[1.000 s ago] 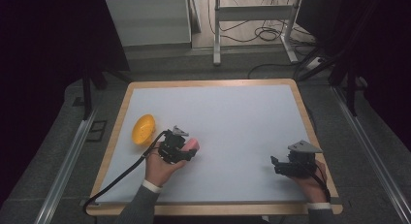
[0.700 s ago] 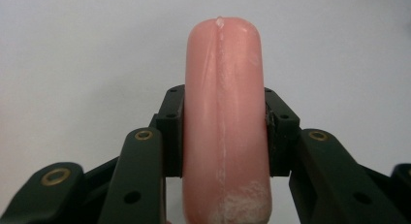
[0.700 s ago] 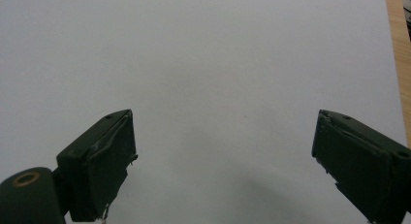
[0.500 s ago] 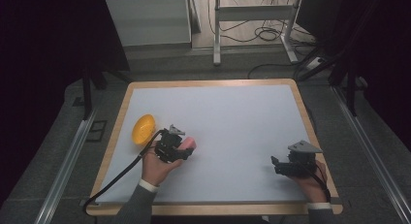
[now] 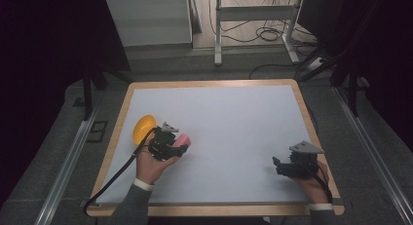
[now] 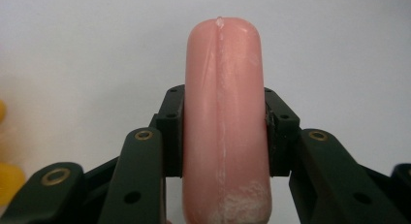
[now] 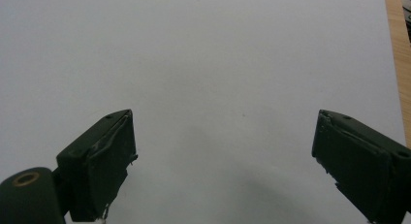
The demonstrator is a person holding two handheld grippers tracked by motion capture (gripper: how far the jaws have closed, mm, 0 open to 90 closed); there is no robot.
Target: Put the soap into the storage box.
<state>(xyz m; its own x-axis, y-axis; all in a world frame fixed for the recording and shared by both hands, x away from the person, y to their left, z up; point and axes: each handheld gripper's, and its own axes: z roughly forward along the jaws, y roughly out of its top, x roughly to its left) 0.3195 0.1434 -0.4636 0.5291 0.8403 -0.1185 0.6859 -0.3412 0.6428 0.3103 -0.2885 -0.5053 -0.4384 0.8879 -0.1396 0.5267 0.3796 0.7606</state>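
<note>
White table (image 5: pixel 234 122), sausage (image 6: pixel 224 117) lengthwise between jaws

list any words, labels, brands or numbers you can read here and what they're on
None: no readable text in any view.
The pink sausage clamped in the left gripper is unmarked.
The yellow object, white table and open right gripper carry no print.

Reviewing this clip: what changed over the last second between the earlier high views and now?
Very little. The left gripper, shut on the pink sausage-shaped object, drifted slightly toward the person's side of the white table surface, carrying the object with it. Nothing was picked up or released. The yellow rounded object stayed put, and the right gripper stayed open near the table's right edge.
</note>
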